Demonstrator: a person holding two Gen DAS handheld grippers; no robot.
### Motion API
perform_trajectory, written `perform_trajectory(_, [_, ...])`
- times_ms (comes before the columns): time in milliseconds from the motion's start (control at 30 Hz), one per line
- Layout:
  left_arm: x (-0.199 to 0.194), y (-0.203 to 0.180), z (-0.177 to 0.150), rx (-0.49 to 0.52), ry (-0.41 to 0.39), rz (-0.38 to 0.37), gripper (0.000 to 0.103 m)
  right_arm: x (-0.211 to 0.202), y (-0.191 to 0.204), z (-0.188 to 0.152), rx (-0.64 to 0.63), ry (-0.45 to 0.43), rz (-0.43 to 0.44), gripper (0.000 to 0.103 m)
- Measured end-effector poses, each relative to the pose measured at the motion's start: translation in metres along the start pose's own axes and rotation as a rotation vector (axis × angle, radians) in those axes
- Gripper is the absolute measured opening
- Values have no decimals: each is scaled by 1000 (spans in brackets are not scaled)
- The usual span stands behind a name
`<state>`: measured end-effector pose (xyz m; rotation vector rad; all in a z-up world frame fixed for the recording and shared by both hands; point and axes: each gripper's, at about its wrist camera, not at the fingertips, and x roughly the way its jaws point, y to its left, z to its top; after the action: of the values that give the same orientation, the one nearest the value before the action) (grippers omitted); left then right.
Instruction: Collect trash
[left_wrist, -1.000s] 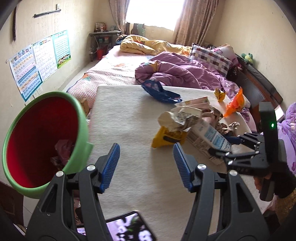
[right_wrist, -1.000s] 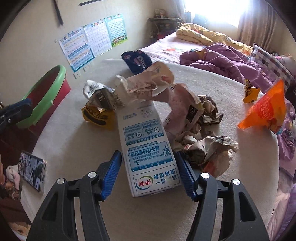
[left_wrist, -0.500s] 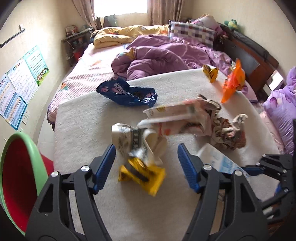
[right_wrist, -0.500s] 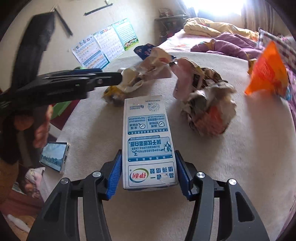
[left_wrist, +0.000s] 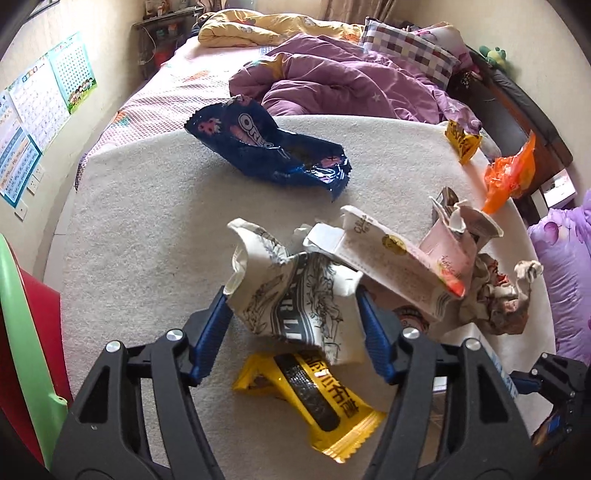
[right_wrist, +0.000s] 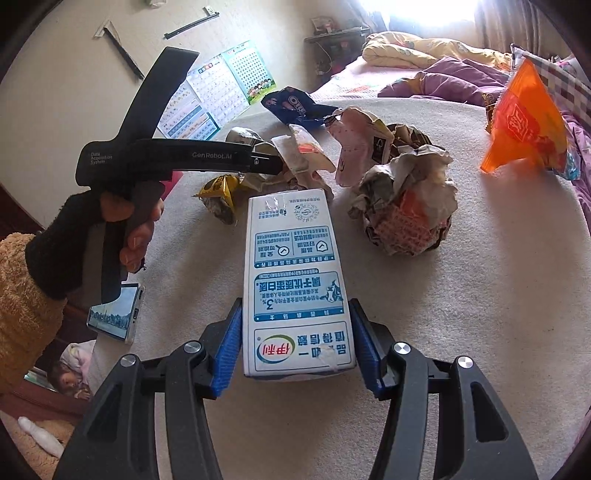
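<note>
Centre frame, a crumpled wrapper is bracketed by the left tool, jaws just widened. The carton, flat on the bench, is clamped by the right tool.

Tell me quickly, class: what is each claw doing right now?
Left claw: around the crumpled paper bag; grip cannot be told.
Right claw: closed on the milk carton.

Left gripper over a cream mat, its blue pads flanking a crumpled black-and-white printed wrapper; a yellow packet lies below it, a blue Oreo bag beyond, an orange wrapper at right, a green-rimmed bin at left.
</note>
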<state>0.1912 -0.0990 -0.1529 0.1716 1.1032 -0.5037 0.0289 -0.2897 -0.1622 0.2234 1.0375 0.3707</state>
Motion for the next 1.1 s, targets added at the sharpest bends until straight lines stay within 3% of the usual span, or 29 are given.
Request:
perform_trajectory(133, [-12, -1, -9, -10, -34, 17, 62, 0, 2, 0, 9, -15, -11, 53])
perform_trajectory(400, [-80, 0, -28, -38, -210, 80, 62, -8, 9, 3, 36, -70, 1, 53])
perform_trajectory(567, [-113, 2, -39, -73, -281, 85, 62, -15, 25, 11, 17, -109, 15, 53])
perform_trajectory(1100, [-154, 33, -87, -183, -331, 80, 62, -26, 63, 31, 63, -212, 39, 53])
